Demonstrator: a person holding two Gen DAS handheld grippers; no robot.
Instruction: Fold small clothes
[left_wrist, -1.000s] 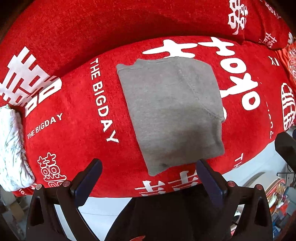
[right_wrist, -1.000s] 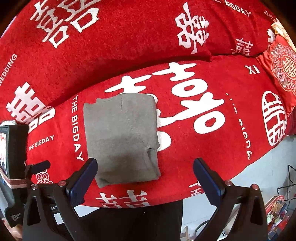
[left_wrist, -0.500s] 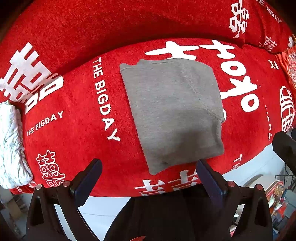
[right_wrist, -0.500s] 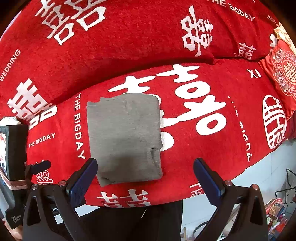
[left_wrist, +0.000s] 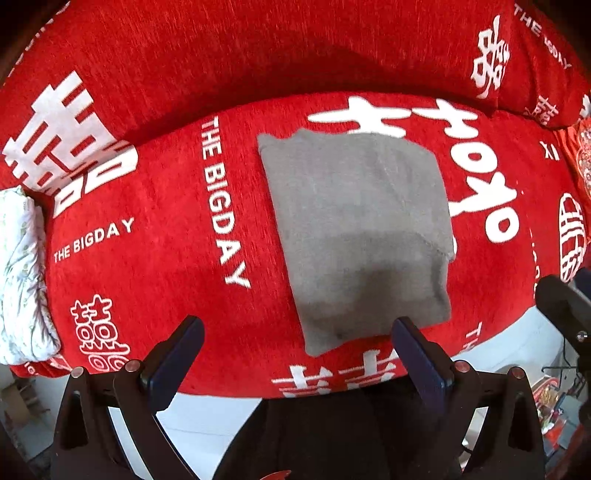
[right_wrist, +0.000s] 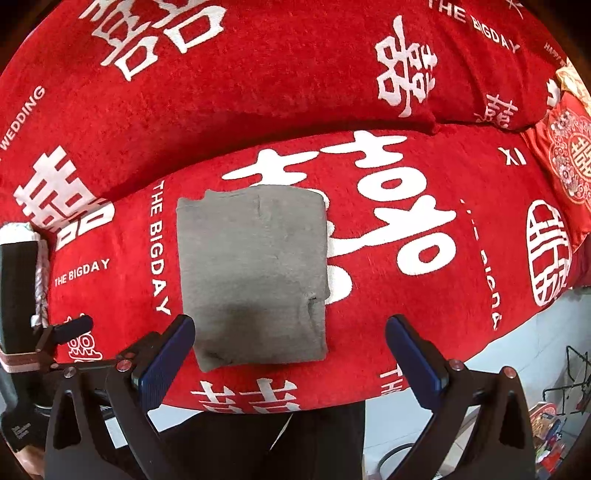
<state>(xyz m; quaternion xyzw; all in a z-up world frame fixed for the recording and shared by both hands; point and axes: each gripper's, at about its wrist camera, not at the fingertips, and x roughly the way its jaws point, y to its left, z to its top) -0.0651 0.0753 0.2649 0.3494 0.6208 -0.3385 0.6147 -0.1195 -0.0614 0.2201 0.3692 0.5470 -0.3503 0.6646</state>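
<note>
A grey garment (left_wrist: 360, 236) lies folded into a flat rectangle on the red sofa seat; it also shows in the right wrist view (right_wrist: 253, 277). My left gripper (left_wrist: 297, 350) is open and empty, held above the seat's front edge just short of the garment's near edge. My right gripper (right_wrist: 290, 350) is open and empty too, at the garment's near edge, with its left finger (right_wrist: 166, 354) beside the near left corner. Neither gripper touches the cloth.
The red sofa cover (left_wrist: 155, 206) with white lettering covers seat and backrest. A white floral cloth (left_wrist: 22, 277) lies at the seat's left end. A red embroidered cushion (right_wrist: 565, 155) sits at the right end. The left gripper's body (right_wrist: 22, 295) shows at left.
Both views have shifted slightly, so the garment sits a little lower and more centred in view. The garment has not moved and both grippers stay open.
</note>
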